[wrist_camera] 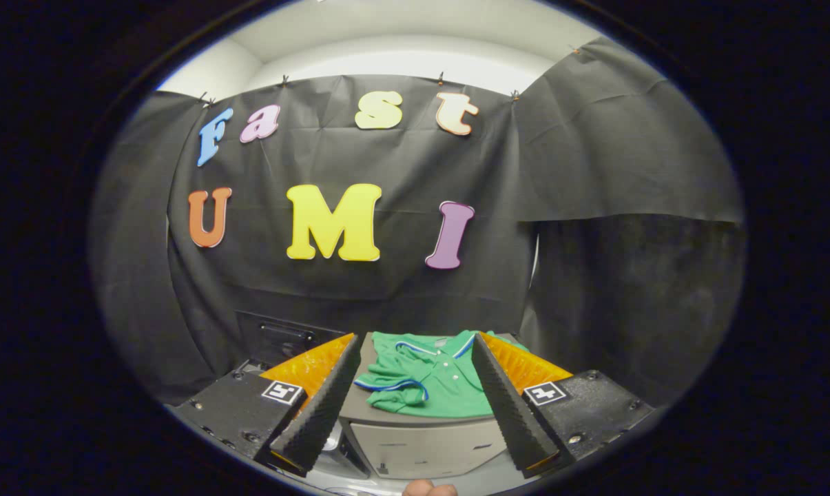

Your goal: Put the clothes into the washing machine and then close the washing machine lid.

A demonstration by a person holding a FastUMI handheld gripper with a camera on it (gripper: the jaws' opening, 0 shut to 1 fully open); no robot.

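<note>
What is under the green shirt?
The green shirt lies folded on a grey-topped white box, seen between the open claw's fingers. The surface under the shirt is covered.

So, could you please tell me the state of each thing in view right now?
Tool: open, fingers apart, holding nothing.
Folded green polo shirt with blue-white trim: lying on top of the unit, beyond the fingers, ungrasped.
Grey box-shaped unit: shirt resting on its top.
</note>
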